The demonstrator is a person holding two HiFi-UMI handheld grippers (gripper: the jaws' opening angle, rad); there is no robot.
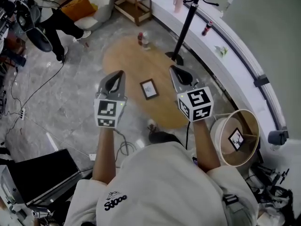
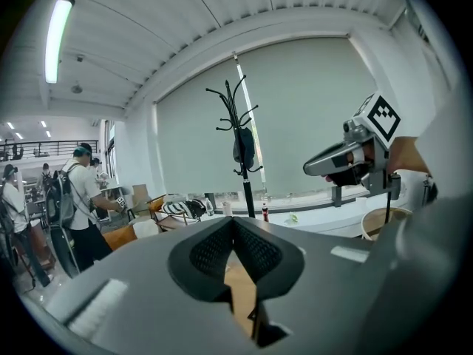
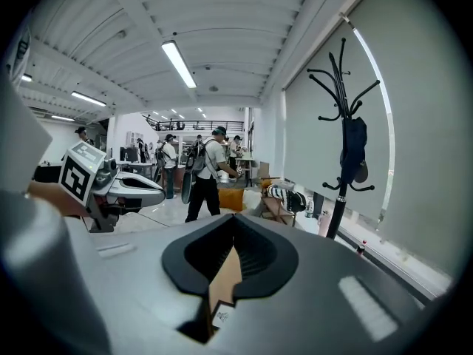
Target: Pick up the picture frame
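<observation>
Near right: round bin (image 1: 254, 121) with second small frame (image 1: 236, 139) inside, stored there, I take it as not my target

Left gripper (image 1: 119, 75) and right gripper (image 1: 173, 70) held out side by side, both clenched tight, nothing in either; reads to me as approach posture, grab not begun

Picture frame (image 1: 149, 89) flat, face up on wooden table (image 1: 122, 60), between my two tips, untouched

Flat lie: I expect to part jaws and work one edge

Far table edge: bottle (image 1: 144, 40); coat stand (image 1: 187, 25) beyond, far right
</observation>
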